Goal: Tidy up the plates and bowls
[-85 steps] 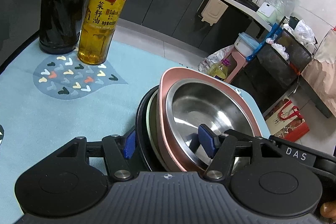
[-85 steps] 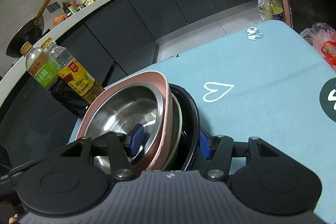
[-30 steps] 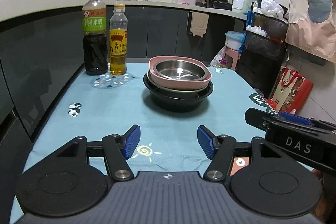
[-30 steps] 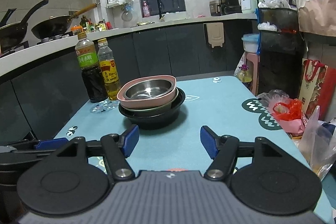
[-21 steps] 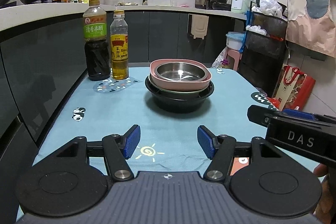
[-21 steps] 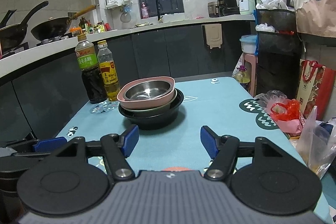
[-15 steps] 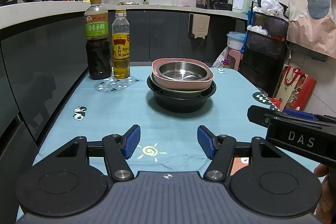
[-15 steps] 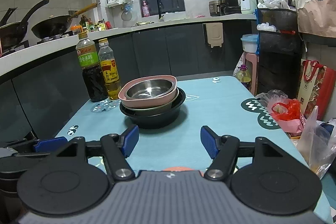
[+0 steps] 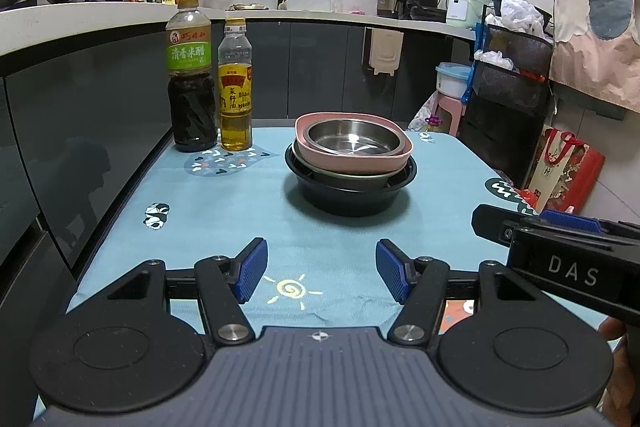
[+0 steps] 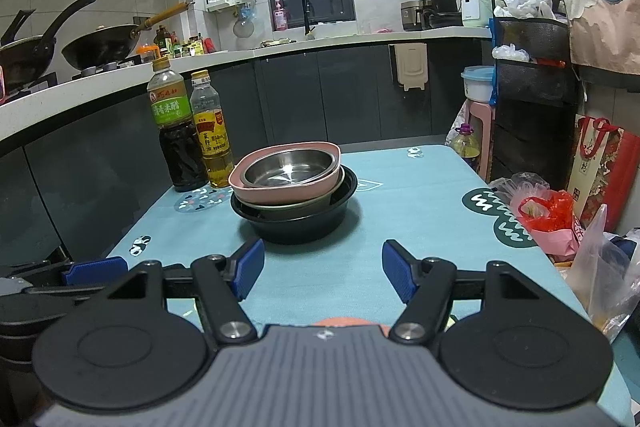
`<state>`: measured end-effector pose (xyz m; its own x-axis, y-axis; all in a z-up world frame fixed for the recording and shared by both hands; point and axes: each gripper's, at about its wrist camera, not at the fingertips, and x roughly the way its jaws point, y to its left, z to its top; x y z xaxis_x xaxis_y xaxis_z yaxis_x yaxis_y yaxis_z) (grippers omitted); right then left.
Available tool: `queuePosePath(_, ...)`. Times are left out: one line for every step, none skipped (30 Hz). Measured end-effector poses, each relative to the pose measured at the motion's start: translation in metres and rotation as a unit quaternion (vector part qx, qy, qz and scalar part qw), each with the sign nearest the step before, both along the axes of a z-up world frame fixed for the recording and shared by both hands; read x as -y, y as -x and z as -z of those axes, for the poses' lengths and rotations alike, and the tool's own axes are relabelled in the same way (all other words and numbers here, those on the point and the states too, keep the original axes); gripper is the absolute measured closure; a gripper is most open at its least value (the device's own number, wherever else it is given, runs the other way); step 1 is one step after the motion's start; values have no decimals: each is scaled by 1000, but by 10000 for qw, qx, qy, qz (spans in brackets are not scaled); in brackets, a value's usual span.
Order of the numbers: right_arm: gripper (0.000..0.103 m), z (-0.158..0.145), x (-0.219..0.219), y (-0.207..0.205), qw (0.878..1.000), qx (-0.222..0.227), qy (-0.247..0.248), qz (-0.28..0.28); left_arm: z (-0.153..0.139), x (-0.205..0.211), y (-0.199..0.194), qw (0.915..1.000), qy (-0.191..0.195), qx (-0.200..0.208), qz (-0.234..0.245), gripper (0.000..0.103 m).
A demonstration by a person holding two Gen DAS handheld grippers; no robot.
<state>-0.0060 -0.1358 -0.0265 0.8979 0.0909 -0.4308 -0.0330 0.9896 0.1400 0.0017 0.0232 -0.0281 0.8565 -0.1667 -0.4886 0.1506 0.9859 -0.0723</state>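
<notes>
Bench (image 9: 208, 199) with blue cloth, both wrist views look along it toward the far edge. Far left corner: vinegar bottle (image 9: 189, 75), dark liquid, green label, upright; oil bottle (image 9: 235, 87) just right of it, yellow liquid, upright, the two nearly touching. Right of the bottles, around the bench middle toward the far edge: bowl stack (image 9: 352, 165). Black bowl (image 9: 348, 197) at the bottom on the cloth, a grey-green one (image 9: 340, 175) nested in it with only its rim showing, pink bowl (image 9: 316, 155) on that, steel bowl (image 9: 352, 139) inside the pink one on top. Stack sits a bit skewed, pink bowl shifted left of the black one in the right wrist view (image 10: 294, 193).

Left gripper (image 9: 320, 269) low at the near edge, jaws spread wide, nothing between them, well apart from the stack. Right gripper (image 10: 323, 269) same: jaws wide apart, holding nothing, near edge, stack ahead and slightly left of it. Right gripper's body also shows at the right side of the left wrist view (image 9: 560, 247).

Off the right edge of the bench: red plastic bag (image 10: 548, 217).
</notes>
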Motion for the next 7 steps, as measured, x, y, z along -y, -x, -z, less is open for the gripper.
queuePosePath(55, 0, 0, 0, 10000, -7, -2, 4, 0, 0, 0, 10000, -4, -11, 1, 46)
queuePosePath(55, 0, 0, 0, 10000, -14, -6, 6, 0, 0, 0, 10000, -2, -17, 1, 46)
queuePosePath(55, 0, 0, 0, 10000, -19, -12, 10, 1, 0, 0, 10000, -1, -19, 2, 46)
queuePosePath(55, 0, 1, 1, 10000, -18, -15, 11, 1, 0, 0, 10000, -3, -19, 2, 46)
queuePosePath(55, 0, 1, 1, 10000, -14, -14, 11, 0, 1, 0, 10000, -4, -16, -1, 46)
queuePosePath(55, 0, 1, 0, 10000, -15, -13, 11, 1, 0, 0, 10000, -5, -19, -2, 46)
queuePosePath(55, 0, 1, 1, 10000, -15, -14, 13, 1, 0, 0, 10000, -7, -22, -3, 46)
